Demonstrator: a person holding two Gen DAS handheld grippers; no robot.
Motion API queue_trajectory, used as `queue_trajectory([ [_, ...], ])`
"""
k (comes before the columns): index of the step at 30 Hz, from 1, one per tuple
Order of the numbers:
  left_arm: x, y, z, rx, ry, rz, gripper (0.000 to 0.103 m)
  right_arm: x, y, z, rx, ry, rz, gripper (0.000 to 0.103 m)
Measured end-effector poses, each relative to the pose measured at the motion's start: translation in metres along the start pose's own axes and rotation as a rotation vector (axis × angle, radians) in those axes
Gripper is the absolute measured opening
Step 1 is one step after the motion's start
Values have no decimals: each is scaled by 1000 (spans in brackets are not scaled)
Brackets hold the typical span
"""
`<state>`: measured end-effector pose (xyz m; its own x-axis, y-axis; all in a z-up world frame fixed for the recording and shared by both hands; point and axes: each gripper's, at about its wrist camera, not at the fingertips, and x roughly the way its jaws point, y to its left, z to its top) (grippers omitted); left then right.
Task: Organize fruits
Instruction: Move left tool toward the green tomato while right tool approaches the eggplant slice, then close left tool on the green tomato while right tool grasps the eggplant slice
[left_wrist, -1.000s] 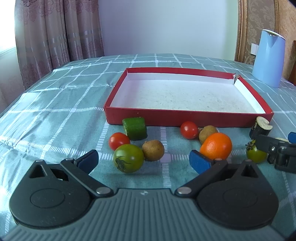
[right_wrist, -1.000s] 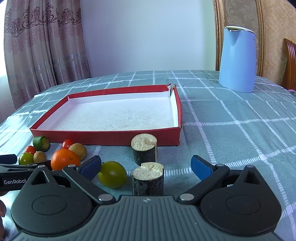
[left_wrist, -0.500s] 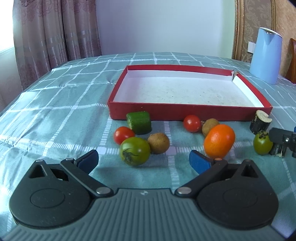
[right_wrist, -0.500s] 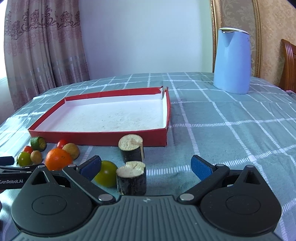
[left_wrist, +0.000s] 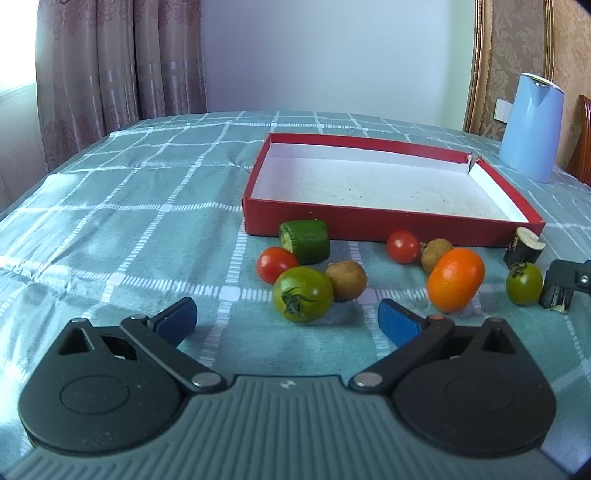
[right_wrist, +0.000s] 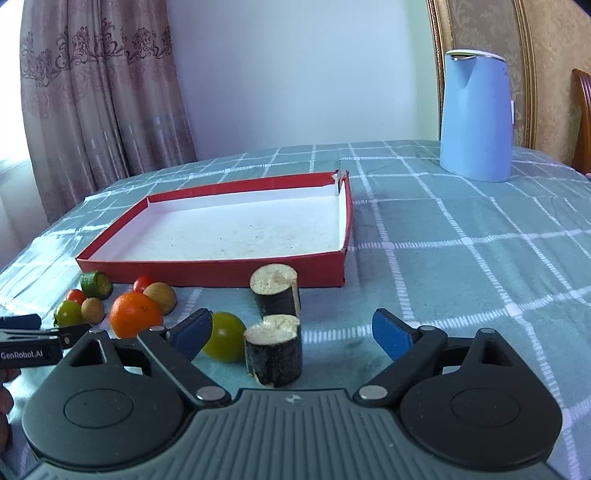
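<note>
My left gripper (left_wrist: 286, 321) is open, just short of a green tomato (left_wrist: 303, 293). Around that tomato lie a red cherry tomato (left_wrist: 277, 264), a cucumber piece (left_wrist: 304, 242), a brown fruit (left_wrist: 346, 280) and an orange (left_wrist: 456, 278). My right gripper (right_wrist: 291, 332) is closing around a dark eggplant piece (right_wrist: 273, 350). The piece stands upright between the blue pads, which do not touch it. A second eggplant piece (right_wrist: 275, 290) stands behind it, and a yellow-green tomato (right_wrist: 223, 336) sits beside the left finger. The red tray (left_wrist: 369, 223) holds nothing.
A blue kettle (right_wrist: 476, 114) stands at the back right on the checked green cloth. Another cherry tomato (left_wrist: 402, 246) and a brown fruit (left_wrist: 436, 253) lie by the tray's front wall. Curtains hang behind the table at the left. My left gripper's finger (right_wrist: 29, 343) shows at the right view's left edge.
The left gripper has drifted left, so the fruits and tray sit further right in its view. The right gripper's fingers have come slightly inward around the near eggplant piece.
</note>
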<state>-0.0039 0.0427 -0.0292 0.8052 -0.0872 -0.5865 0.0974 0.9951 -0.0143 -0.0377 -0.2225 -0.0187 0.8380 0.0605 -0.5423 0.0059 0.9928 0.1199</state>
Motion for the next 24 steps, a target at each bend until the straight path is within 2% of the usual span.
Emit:
queue_trajectory([
  [6, 1, -4, 0, 27, -4, 17, 103, -14, 3, -11, -56, 1, 28, 94],
  [8, 2, -5, 0, 26, 0, 17, 103, -11, 3, -12, -67, 2, 20, 88],
  [10, 2, -4, 0, 24, 1, 15, 103, -1, 3, -12, -80, 31, 19, 71],
  [12, 3, -1, 0, 10, 3, 11, 103, 6, -1, -12, -73, 55, 26, 67],
  [17, 4, -2, 1, 18, 7, 7, 103, 16, 0, -7, -75, 61, 29, 67],
  [20, 5, -4, 1, 28, 9, 6, 103, 22, 2, -7, -100, 60, 28, 56],
  [21, 6, -4, 2, 30, 12, 8, 103, 21, 3, -7, -103, 56, 38, 44],
  [22, 6, -4, 3, 33, 12, 6, 102, 21, 3, -7, -104, 52, 53, 39],
  [24, 6, -6, 4, 41, 6, 4, 97, 20, 2, -9, -100, 43, 61, 39],
])
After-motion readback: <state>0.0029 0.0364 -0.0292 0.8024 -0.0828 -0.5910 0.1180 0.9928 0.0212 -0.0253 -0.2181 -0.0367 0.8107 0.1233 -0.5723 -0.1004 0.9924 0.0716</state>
